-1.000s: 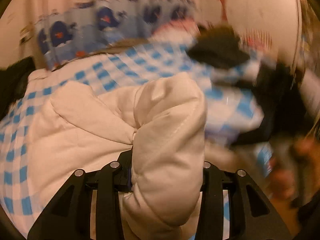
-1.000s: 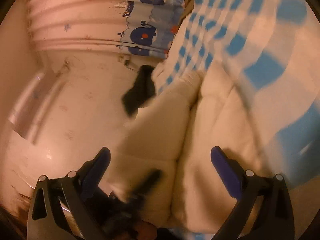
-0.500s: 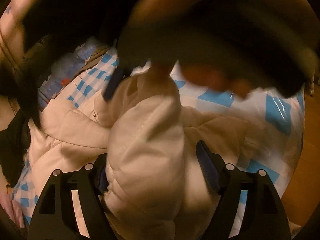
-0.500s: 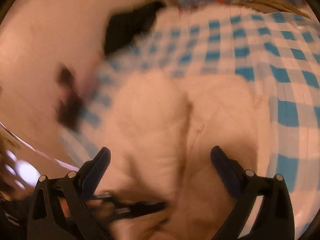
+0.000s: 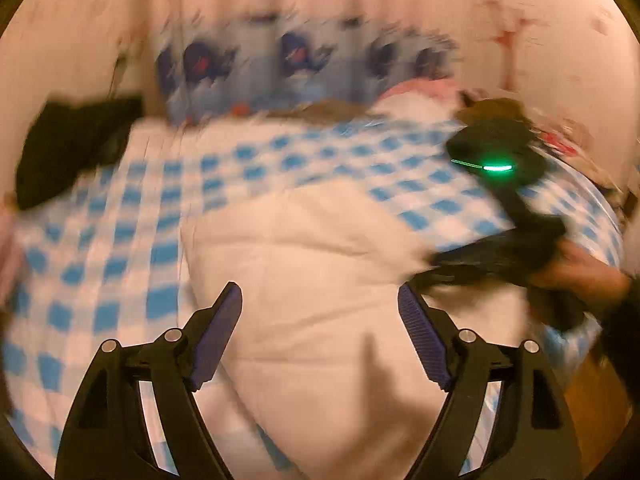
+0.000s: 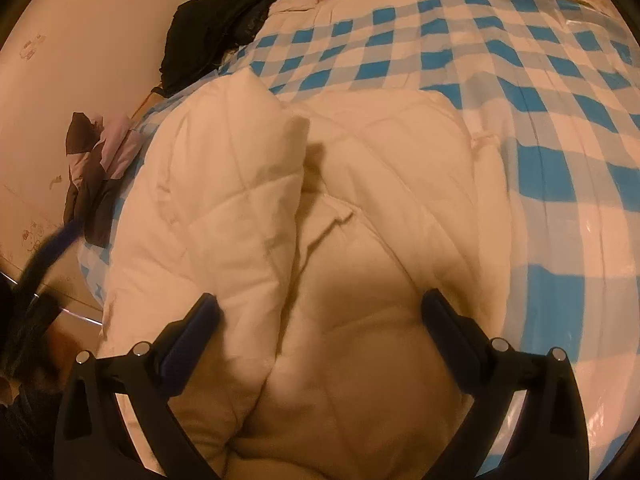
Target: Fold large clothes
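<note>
Far left in the right wrist view: black garment [image 6: 224, 28] heaped at the bed's corner against the wall, with a dark-and-pale crumpled cloth [image 6: 94, 172] lower down the bed's edge. Centre: cream quilted coat [image 6: 320, 240] lying on the blue-and-white checked sheet [image 6: 540, 120], one padded flap folded over its left part; left gripper [image 5: 320, 332] above it with jaws opening, nothing pinched between them; right gripper [image 6: 320, 328] likewise spread wide over the coat, pads clear of the fabric. Far right in the blurred left wrist view: right gripper again, a green light on it, held in a hand [image 5: 580, 276] at the coat's right edge.
</note>
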`<state>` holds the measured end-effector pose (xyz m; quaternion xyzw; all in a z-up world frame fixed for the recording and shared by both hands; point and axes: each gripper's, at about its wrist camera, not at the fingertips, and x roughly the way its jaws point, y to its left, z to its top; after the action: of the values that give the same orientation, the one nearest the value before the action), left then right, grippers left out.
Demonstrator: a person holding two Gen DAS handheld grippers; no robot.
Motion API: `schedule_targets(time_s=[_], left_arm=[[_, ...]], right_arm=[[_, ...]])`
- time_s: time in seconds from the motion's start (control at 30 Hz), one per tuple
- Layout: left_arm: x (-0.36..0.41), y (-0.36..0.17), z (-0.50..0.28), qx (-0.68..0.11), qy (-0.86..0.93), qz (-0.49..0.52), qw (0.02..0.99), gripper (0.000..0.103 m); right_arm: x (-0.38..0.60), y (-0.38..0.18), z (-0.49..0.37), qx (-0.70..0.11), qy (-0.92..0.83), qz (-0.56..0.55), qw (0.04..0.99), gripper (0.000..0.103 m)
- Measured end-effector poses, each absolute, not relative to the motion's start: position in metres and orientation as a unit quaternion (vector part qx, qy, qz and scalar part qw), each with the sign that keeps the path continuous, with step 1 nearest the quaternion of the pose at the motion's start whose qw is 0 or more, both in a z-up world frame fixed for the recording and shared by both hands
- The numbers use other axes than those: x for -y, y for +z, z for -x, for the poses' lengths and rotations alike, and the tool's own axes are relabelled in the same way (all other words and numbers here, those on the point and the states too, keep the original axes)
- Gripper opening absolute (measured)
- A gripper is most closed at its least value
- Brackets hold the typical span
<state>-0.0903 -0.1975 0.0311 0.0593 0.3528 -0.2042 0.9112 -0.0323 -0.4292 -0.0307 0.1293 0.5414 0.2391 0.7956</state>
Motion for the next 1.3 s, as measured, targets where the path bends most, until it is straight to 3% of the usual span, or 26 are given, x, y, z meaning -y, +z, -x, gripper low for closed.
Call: schedule_targets(time_s=[0.07, 0.17, 0.3, 0.43, 0.6, 0.73, 0.83, 0.97, 1.03, 1.13, 1.3], left_arm=[[0.211, 0.001, 0.068, -0.396, -0.209, -0.078, 0.891, 0.079], [0.232, -0.016, 0.064, -0.393, -0.202, -0.101, 0.891, 0.080], [0.258, -0.012, 0.073, -0.389, -0.231, -0.160, 0.877, 0.080], [0.290, 0.001, 0.071, -0.393, -0.262, -0.211, 0.856, 0.080], [0.302, -0.005, 0.076, -0.389, -0.279, -0.243, 0.844, 0.082], [0.307, -0.012, 0.081, -0.374, -0.273, -0.241, 0.853, 0.082], [0.323, -0.017, 0.093, -0.354, -0.263, -0.281, 0.853, 0.082], [0.340, -0.025, 0.110, -0.317, -0.259, -0.335, 0.849, 0.081], [0.338, -0.027, 0.107, -0.322, -0.270, -0.324, 0.847, 0.080], [0.329, -0.021, 0.097, -0.349, -0.314, -0.280, 0.837, 0.080], [0.224, 0.004, 0.070, -0.381, -0.332, -0.015, 0.863, 0.080]], right_arm=[[0.431, -0.017, 0.036, -0.532, 0.216, -0.114, 0.811, 0.096], [0.447, -0.023, 0.049, -0.535, 0.164, -0.095, 0.824, 0.096], [0.467, -0.072, 0.070, -0.515, 0.184, -0.241, 0.802, 0.096], [0.453, -0.078, 0.104, -0.450, 0.183, -0.327, 0.811, 0.097], [0.478, -0.059, 0.113, -0.488, 0.184, -0.289, 0.803, 0.095], [0.512, 0.007, 0.105, -0.418, 0.129, -0.246, 0.865, 0.096], [0.489, 0.032, 0.064, -0.421, 0.155, -0.206, 0.870, 0.096], [0.449, -0.003, 0.012, -0.485, 0.143, -0.165, 0.847, 0.096], [0.448, -0.056, 0.008, -0.504, 0.116, -0.165, 0.840, 0.097], [0.463, -0.070, 0.023, -0.483, 0.115, -0.223, 0.839, 0.096], [0.468, -0.074, 0.026, -0.471, 0.113, -0.261, 0.835, 0.096]])
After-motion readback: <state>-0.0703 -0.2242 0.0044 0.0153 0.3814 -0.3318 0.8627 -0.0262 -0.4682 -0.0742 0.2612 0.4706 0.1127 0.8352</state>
